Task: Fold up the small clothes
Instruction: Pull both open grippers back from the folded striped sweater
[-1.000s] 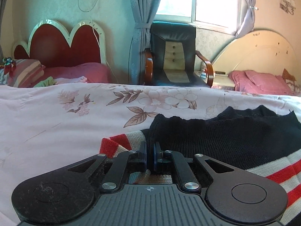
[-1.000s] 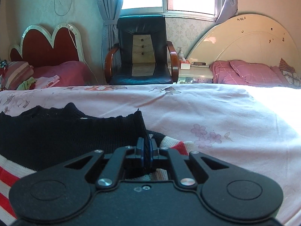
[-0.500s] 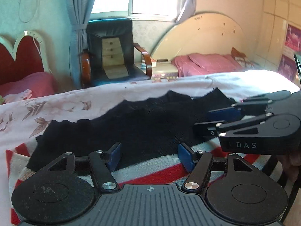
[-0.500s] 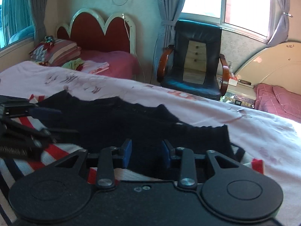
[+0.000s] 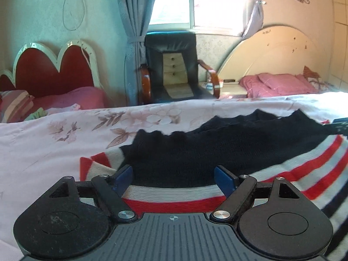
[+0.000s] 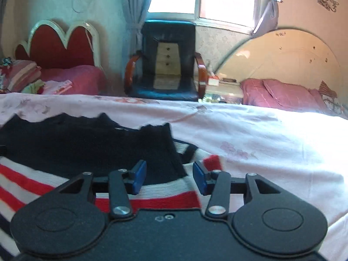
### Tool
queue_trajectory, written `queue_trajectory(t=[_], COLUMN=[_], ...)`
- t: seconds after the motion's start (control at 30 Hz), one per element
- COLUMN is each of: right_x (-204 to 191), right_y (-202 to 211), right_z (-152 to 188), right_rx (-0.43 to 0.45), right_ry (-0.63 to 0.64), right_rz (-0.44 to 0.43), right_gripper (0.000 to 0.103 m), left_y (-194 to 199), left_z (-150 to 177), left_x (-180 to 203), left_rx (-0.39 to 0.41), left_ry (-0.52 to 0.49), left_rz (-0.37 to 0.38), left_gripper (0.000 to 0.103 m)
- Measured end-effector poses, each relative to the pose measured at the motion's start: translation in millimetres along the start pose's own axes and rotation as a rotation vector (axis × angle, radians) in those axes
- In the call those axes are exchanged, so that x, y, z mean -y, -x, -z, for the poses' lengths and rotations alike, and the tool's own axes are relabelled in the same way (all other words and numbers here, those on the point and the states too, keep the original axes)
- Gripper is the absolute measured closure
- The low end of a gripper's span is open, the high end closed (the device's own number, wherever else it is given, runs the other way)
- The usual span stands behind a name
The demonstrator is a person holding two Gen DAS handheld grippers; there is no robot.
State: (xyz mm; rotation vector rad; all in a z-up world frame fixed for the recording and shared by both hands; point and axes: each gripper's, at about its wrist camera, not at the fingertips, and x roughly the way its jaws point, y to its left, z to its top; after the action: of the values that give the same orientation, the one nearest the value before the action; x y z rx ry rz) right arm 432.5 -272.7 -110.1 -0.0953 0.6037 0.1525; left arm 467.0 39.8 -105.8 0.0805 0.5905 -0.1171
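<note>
A small knit sweater (image 5: pixel 195 154) lies flat on the pink floral bedsheet (image 5: pixel 54 152): its black hem part is folded over the body with white, red and navy stripes (image 5: pixel 304 169). The same sweater (image 6: pixel 87 145) fills the lower left of the right wrist view. My left gripper (image 5: pixel 174 179) hovers over the sweater's left end, jaws opening wide, blue pads (image 5: pixel 122 177) apart and pressing on nothing. My right gripper (image 6: pixel 169 177) is over the sweater's right end, jaws opening, nothing gripped; the black fold's corner shows between the fingers. A tip of the right gripper (image 5: pixel 339 122) shows at the left view's right edge.
Beyond the bed stand a black armchair (image 5: pixel 174 71) under the window, a red heart-shaped headboard (image 5: pixel 52 71) with pillows at left, and a cream headboard (image 5: pixel 274 54) with pink bedding at right. Bare sheet (image 6: pixel 271 143) stretches to the right of the sweater.
Both grippers were shut on the sweater's ends a second ago; they let go, opened, and drew back slightly. The black fold now lies released on the striped body.
</note>
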Motion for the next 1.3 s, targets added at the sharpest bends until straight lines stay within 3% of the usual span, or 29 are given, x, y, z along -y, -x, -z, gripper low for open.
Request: queue_trajectory(t=[0.17, 0.27, 0.4, 0.5, 0.6, 0.67, 0.77, 0.83, 0.97, 1.3], right_x=[-61, -80, -66, -37, -21, -30, -54, -72, -89, -92], right_y=[11, 12, 18, 27, 38, 51, 67, 70, 66, 74], right_z=[16, 27, 34, 42, 44, 44, 49, 56, 71, 77], right_rx=[-0.052, -0.074, -0.087, -0.1, -0.11, -0.082, -0.079, -0.095, -0.156, -0.163], right_ry=[0.106, 0.123, 0.077, 0.007, -0.062, -0.056, -0.047, -0.007, 0.046, 0.084], right_rz=[-0.112, -0.114, -0.055, 0.066, 0.045, 0.011, -0.085, -0.106, -0.038, -0.011], right_gripper=[0.058, 0.057, 0.056, 0.056, 0.056, 0.056, 0.057, 0.057, 0.061, 0.057], left_y=[18, 26, 29, 35, 46, 57, 77, 83, 71, 77], left_z=[16, 34, 39, 45, 45, 43, 45, 51, 71, 75], left_x=[45, 66, 49, 10, -6, 2, 34, 58, 76, 68], left_rx=[-0.042, -0.027, -0.029, -0.043, -0.06, -0.056, -0.021, -0.024, -0.107, -0.105], left_ry=[0.029, 0.004, 0.007, 0.063, 0.098, 0.104, 0.091, 0.051, 0.006, 0.003], left_rz=[0.085, 0.044, -0.019, -0.07, -0.09, -0.091, -0.036, 0.0, -0.024, -0.027], left_gripper=[0.022, 0.021, 0.009, 0.008, 0.008, 0.008, 0.008, 0.008, 0.009, 0.008])
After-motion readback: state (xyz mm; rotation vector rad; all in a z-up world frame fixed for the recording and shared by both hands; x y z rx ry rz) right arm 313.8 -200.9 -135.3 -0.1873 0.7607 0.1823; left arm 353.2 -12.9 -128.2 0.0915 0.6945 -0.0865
